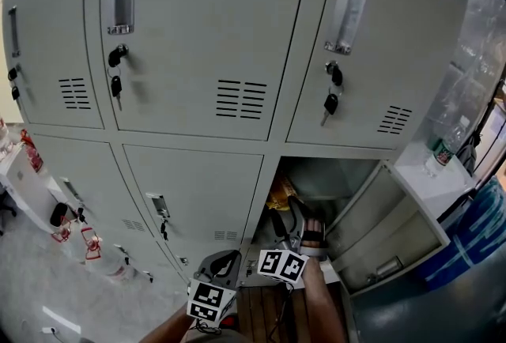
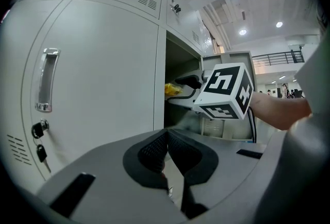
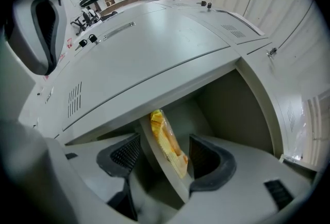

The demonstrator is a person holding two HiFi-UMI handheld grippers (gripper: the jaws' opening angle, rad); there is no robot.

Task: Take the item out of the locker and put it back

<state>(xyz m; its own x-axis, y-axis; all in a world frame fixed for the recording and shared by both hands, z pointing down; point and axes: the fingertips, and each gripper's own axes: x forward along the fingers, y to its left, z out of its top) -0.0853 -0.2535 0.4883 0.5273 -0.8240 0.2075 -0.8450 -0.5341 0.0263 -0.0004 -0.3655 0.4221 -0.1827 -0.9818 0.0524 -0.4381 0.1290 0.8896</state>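
Inside grey metal locker [image 3: 234, 109], crinkly yellow packet [image 3: 167, 146]

in the head view the yellow packet [image 1: 281, 194] is small, blurred and seemingly part-hidden by the right hand-held gripper [image 1: 289, 218].

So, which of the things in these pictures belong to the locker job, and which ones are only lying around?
Part of the job: yellow packet inside the open locker; its open door; right gripper, jaws apart around the packet, not pressing it.

Just around: left gripper, shut and empty; keys in the closed doors; bottle on the ledge at right.
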